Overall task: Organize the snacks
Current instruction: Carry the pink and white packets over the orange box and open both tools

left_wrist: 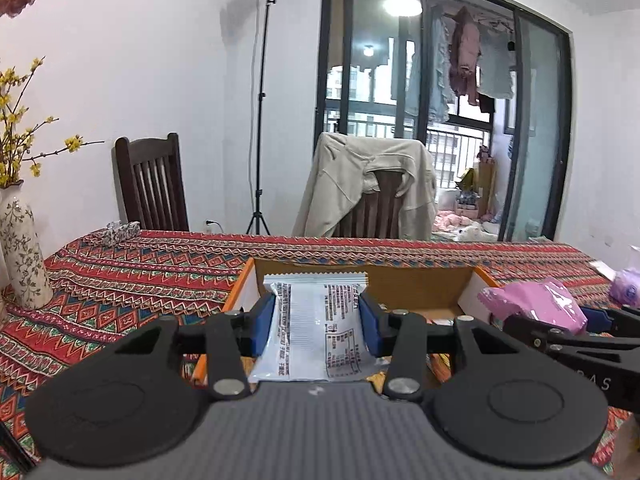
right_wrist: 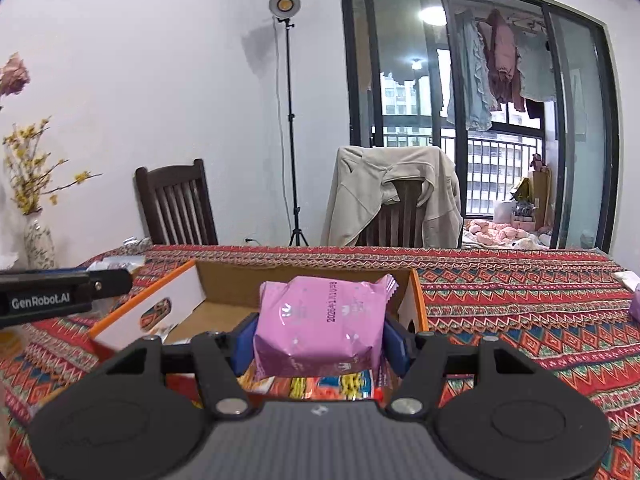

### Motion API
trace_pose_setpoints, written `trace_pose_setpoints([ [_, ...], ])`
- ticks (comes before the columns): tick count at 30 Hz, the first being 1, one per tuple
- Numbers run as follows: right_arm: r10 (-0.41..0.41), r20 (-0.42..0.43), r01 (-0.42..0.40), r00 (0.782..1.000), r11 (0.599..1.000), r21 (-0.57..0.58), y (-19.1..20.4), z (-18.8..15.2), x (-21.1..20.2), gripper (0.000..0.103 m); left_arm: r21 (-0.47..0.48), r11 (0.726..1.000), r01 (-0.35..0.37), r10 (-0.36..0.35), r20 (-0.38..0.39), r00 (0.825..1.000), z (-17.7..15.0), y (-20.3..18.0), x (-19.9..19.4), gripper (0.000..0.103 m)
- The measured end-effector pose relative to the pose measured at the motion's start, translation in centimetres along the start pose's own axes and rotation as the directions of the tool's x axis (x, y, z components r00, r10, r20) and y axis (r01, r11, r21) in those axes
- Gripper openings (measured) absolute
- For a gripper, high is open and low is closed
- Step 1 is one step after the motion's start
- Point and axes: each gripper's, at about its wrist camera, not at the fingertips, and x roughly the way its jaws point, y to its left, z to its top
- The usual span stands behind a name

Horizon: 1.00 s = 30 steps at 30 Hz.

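A white-walled room with a dark sliding glass door lay behind the bench (left_wrist: 120,280), which wore a red patterned cloth; a vase (left_wrist: 20,256) of yellow blossom stood at about nine o'clock in the left wrist view. An open cardboard box (left_wrist: 400,280) with orange edges sat at twelve o'clock, just ahead of both tools.

The left claw (left_wrist: 318,326) was nearly closed, its blue pads pinching the side edges of a white snack packet (left_wrist: 316,328) held above the near part of the box. The right claw (right_wrist: 320,340) stood about half open, clamped on the flanks of a puffy pink snack packet (right_wrist: 320,328), also over the box, with more colourful packets below at six o'clock.

Both packets looked light, soft and air-filled, with slick film that could slide or crumple. Their contents were probably crushable, so a gentle hold across the middle flanks seemed better than one on the crimped ends.
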Motion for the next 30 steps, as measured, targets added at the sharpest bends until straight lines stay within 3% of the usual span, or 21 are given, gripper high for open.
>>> trace_pose_setpoints([
  [7,-0.008,0.008,0.008,1.0,0.999,0.038,-0.2,-0.2,3.9,0.062,-0.03,0.999,-0.026,0.025,-0.034,0.999,-0.1,1.1,3.7,0.045],
  [20,-0.038,-0.031,0.038,0.999,0.999,-0.001,-0.5,-2.7,5.4,0.066,-0.006,1.0,-0.012,0.011,-0.076,0.997,-2.2,1.7,5.4,0.049],
  [22,-0.029,-0.04,0.03,0.999,1.0,0.01,-0.7,-2.8,5.4,0.073,-0.014,1.0,-0.014,0.013,-0.071,0.997,-2.2,1.9,5.3,0.065],
  [24,-0.02,-0.025,0.021,0.999,0.999,0.028,-0.9,-3.0,5.0,0.092,-0.026,0.999,-0.039,0.038,-0.052,0.998,-2.2,2.0,5.0,0.099],
  [26,-0.007,-0.001,0.007,1.0,0.999,0.044,-1.1,-3.0,4.5,0.103,-0.031,0.998,-0.054,0.053,-0.038,0.998,-2.4,2.2,4.7,0.103],
  [30,-0.025,0.019,0.025,1.0,0.999,0.043,-1.1,-3.2,4.2,0.103,-0.067,0.997,-0.043,0.039,-0.054,0.998,-2.4,2.8,4.8,0.103],
])
